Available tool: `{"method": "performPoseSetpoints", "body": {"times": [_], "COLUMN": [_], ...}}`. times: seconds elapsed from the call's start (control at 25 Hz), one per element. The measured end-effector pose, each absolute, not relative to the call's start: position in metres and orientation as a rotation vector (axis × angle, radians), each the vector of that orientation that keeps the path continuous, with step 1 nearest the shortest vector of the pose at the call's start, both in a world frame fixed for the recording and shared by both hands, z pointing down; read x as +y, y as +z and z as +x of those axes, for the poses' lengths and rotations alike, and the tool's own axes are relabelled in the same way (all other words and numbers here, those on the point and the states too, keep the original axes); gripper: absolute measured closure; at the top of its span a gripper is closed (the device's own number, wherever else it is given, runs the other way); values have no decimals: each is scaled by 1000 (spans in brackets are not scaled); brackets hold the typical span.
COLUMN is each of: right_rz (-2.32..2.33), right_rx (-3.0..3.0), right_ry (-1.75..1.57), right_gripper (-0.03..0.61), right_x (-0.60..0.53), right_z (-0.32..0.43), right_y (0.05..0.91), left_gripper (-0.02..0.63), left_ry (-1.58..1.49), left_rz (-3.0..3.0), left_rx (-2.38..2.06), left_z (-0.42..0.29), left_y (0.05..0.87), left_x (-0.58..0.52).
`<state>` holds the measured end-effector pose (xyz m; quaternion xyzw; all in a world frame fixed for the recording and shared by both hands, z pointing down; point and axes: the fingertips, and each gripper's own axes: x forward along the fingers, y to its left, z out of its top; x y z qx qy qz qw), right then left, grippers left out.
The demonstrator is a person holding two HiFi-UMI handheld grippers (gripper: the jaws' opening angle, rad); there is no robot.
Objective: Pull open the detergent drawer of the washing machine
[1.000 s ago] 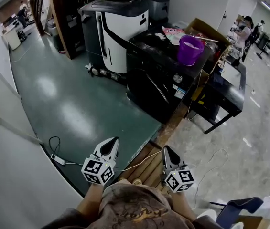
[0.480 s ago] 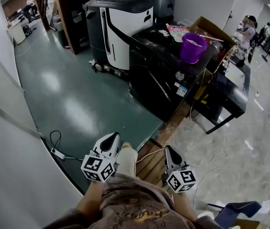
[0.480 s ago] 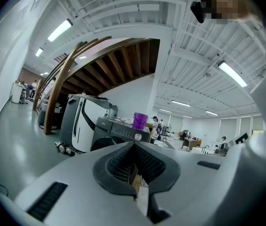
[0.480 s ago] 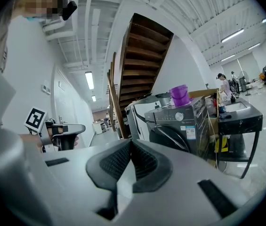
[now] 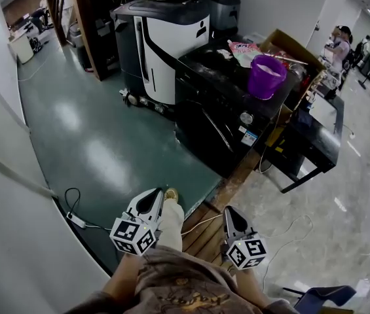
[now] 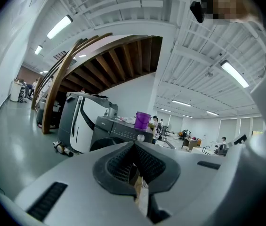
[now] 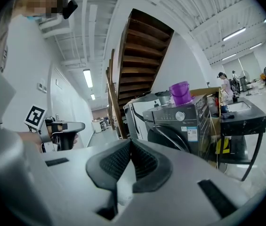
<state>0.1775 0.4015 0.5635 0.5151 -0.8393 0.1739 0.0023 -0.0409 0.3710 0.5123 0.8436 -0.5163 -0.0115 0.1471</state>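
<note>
The black front-loading washing machine (image 5: 221,120) stands a few steps ahead, with a round knob (image 5: 245,118) on its panel and a purple bucket (image 5: 266,76) on top. Its detergent drawer cannot be made out from this distance. My left gripper (image 5: 152,200) and right gripper (image 5: 228,213) are held low in front of the person, both shut and empty, far short of the machine. The left gripper view shows the shut left gripper (image 6: 133,146) pointing at the washing machine (image 6: 116,134). In the right gripper view the right gripper (image 7: 131,144) faces the washing machine (image 7: 177,126).
A large white-and-black machine (image 5: 162,38) stands left of the washer. To its right are a cardboard box (image 5: 289,44) and a black table (image 5: 315,139). A power strip with cable (image 5: 75,219) lies on the green floor, wooden boards (image 5: 204,231) underfoot. People stand far right.
The person has stepped forward: a trouser leg and shoe now show between the grippers. Both grippers travelled with the body and stayed shut. The washing machine sits slightly nearer.
</note>
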Motion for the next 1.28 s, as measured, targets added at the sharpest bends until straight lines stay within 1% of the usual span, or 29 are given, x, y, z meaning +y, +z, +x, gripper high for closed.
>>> {"method": "performPoseSetpoints", "body": {"times": [0.28, 0.76, 1.12, 1.28], "right_rz": [1593, 1616, 1649, 1665], "right_rx": [-2628, -2588, -2528, -2500], "right_ry": [549, 573, 590, 601], "right_gripper": [577, 577, 577, 577], "right_x": [344, 204, 92, 57], "right_z": [170, 149, 122, 111], "right_y": [573, 568, 542, 519], "left_gripper": [592, 592, 592, 592], "left_ry": [-40, -4, -23, -57], "left_rz": [2409, 2404, 2441, 2438], "left_rx": [-1480, -1399, -1280, -1212], "left_z": [-47, -63, -77, -82], "left_y": [524, 530, 503, 479], "left_x": [313, 160, 27, -14]}}
